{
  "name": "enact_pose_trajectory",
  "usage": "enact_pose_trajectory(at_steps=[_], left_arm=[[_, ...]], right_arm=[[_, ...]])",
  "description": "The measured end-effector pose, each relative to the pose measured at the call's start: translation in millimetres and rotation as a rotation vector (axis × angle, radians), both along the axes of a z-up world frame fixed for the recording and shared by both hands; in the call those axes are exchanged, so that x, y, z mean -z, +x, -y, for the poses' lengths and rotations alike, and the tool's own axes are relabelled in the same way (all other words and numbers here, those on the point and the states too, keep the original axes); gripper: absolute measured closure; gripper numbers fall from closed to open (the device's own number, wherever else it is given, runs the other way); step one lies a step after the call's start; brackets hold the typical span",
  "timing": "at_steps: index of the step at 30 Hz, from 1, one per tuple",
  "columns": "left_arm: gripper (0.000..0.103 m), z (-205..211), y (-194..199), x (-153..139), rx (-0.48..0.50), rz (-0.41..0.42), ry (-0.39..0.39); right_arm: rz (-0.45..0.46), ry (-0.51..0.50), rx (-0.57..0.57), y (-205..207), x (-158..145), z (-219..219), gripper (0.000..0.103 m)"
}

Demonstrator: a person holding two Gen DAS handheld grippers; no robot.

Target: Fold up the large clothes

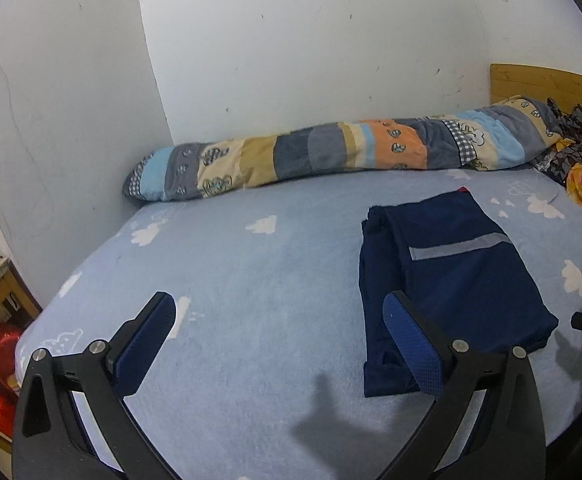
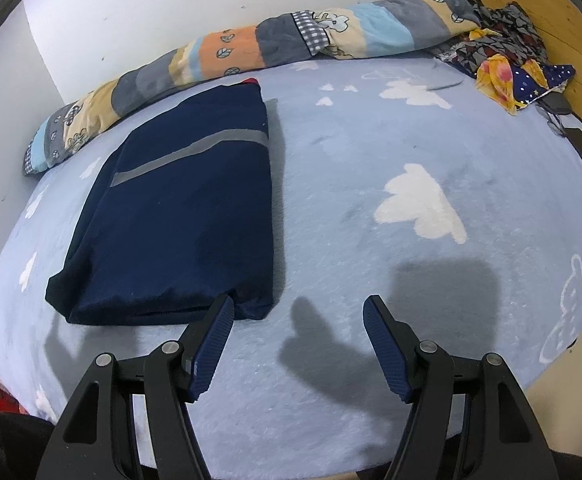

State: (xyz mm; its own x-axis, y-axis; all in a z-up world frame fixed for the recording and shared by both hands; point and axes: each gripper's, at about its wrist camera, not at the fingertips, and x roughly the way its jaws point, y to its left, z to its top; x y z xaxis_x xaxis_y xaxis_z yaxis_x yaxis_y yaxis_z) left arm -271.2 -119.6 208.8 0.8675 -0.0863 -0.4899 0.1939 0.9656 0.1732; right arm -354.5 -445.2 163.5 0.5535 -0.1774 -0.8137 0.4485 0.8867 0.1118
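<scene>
The left gripper (image 1: 279, 344) is hovering with jaws spread wide, gripping nothing. The right gripper (image 2: 298, 344) is hanging partly spread, also empty, seemingly just clear of the folded navy garment with a grey reflective stripe (image 2: 179, 216), which is lying on the pale blue cloud-print bedsheet (image 2: 411, 288) near a rolled patchwork quilt (image 1: 331, 148).

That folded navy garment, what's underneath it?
The navy garment lies on the light-blue cloud-print bedsheet. Whatever sheet pattern sits beneath it is covered; a red bit peeks out at its far end.
</scene>
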Motion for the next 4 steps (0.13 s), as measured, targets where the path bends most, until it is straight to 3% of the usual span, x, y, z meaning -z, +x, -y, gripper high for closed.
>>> enact_pose_trajectory(at_steps=[4], left_arm=[[0.000,-18,12,5,0.045,-0.099,-0.116]], right_arm=[[-0.002,-0.002,0.006,4,-5,6,0.033]])
